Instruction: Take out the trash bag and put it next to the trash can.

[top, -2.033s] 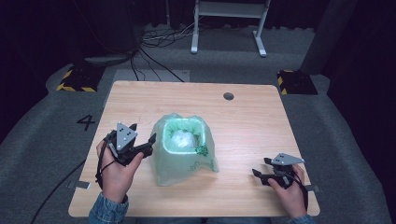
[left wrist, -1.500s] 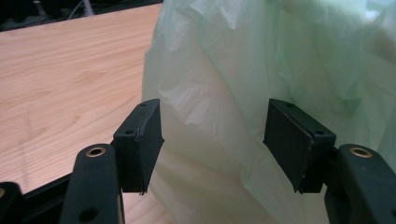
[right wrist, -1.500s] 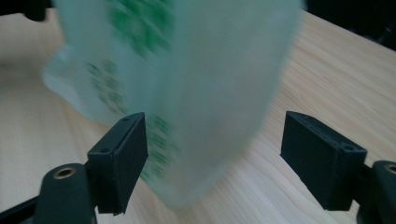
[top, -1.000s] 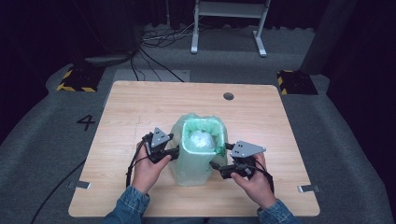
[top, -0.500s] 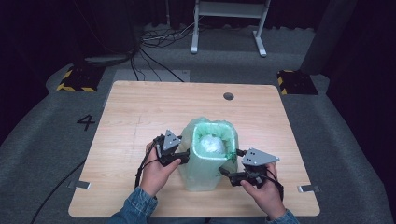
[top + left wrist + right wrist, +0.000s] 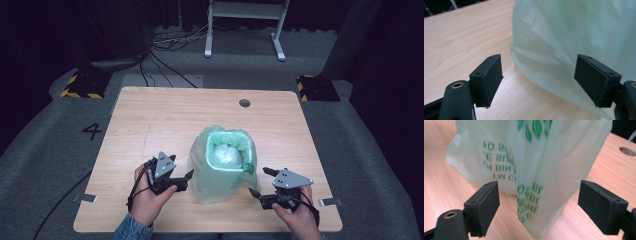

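Observation:
A small bin lined with a pale green plastic bag [image 6: 220, 172] stands on the wooden table [image 6: 150, 120], near its front middle. White crumpled stuff [image 6: 227, 155] lies inside it. My left gripper [image 6: 186, 180] sits just left of the bag, open, jaws pointing at it. My right gripper [image 6: 259, 182] sits just right of the bag, also open. In the left gripper view the bag [image 6: 574, 37] bulges ahead of the left gripper [image 6: 539, 75], untouched. In the right gripper view the bag's printed fold [image 6: 536, 157] hangs ahead of the right gripper [image 6: 539, 200].
A round cable hole [image 6: 244, 103] sits near the table's far edge. Bare wood stretches behind and left of the bin. Beyond the table are a white metal frame [image 6: 245, 20], cables and black-and-yellow floor blocks [image 6: 82, 82].
Both grippers came in to the bin's sides and it shifted right and nearer along the table. Since half a second ago both have drawn back slightly from the bag.

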